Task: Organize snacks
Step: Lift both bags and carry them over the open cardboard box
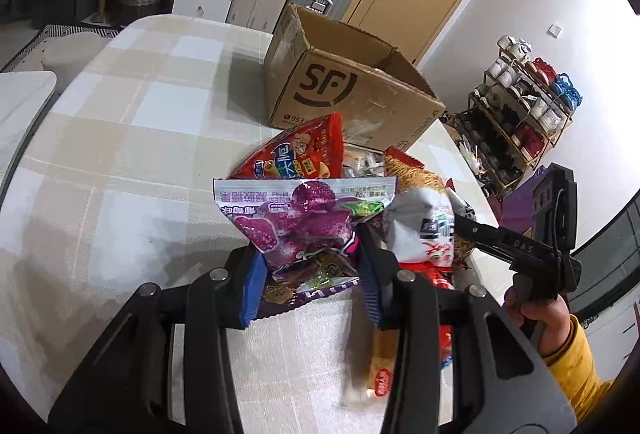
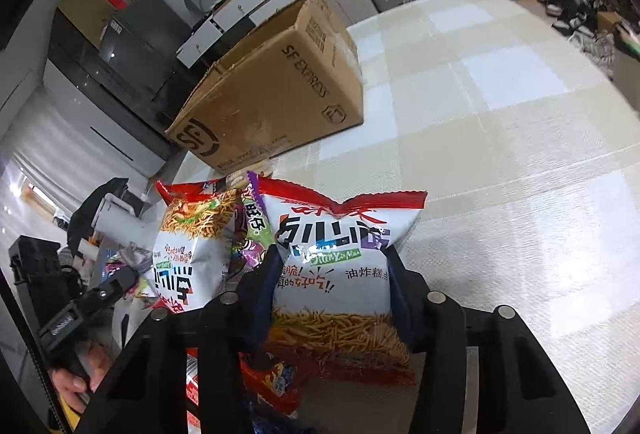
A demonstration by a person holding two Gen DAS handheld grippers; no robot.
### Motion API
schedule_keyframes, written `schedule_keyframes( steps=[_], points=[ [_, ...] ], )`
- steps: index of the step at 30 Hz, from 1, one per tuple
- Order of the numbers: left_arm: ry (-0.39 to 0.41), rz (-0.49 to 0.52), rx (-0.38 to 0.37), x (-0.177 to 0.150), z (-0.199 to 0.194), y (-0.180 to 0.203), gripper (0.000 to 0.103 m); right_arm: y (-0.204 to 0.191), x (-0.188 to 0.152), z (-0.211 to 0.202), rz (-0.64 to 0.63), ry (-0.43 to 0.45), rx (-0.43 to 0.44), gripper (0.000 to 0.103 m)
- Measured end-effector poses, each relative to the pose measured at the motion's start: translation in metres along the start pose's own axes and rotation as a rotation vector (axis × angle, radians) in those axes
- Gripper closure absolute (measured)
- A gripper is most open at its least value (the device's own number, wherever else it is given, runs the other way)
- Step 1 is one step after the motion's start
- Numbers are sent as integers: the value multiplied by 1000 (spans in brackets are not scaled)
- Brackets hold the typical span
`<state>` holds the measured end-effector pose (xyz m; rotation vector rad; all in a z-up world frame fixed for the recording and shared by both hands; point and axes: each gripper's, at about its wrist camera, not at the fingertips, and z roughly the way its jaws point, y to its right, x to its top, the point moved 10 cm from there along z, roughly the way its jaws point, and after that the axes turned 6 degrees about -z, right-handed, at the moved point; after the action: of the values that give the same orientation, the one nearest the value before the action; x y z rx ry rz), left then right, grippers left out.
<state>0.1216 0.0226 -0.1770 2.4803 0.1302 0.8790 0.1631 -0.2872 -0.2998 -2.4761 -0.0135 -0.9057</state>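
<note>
While both bags are held, the step in hand looks like the pick-up, before the carry to the cardboard box [image 1: 352, 90]. The purple snack bag [image 1: 298, 222] sits clamped between the fingers of the left gripper [image 1: 310, 274], at the near edge of the snack pile [image 1: 400, 194] on the checked tablecloth [image 1: 140, 138]. The white noodle-snack bag [image 2: 336, 258] is squeezed by the right gripper [image 2: 332, 290] (whether it is already lifted off the cloth, I cannot tell). Next, each bag probably must rise over the box's open top, which stands just behind the pile.
</note>
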Motion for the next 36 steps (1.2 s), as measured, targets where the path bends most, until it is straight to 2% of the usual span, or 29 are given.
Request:
schedule_keyframes(
  steps=[9, 18, 24, 29, 36],
  points=[
    [64, 41, 13, -4, -43, 19, 65, -23, 3, -52, -72, 115, 7, 56],
    [136, 92, 9, -3, -108, 47, 65, -79, 11, -120, -166, 223, 70, 56],
    [181, 147, 15, 10, -143, 73, 65, -121, 33, -159, -230, 284, 121, 56],
    [198, 166, 10, 22, -164, 88, 65, -145, 51, -174, -287, 304, 121, 56],
    [188, 192, 28, 47, -165, 102, 65, -169, 77, -171, -356, 296, 117, 56]
  ],
)
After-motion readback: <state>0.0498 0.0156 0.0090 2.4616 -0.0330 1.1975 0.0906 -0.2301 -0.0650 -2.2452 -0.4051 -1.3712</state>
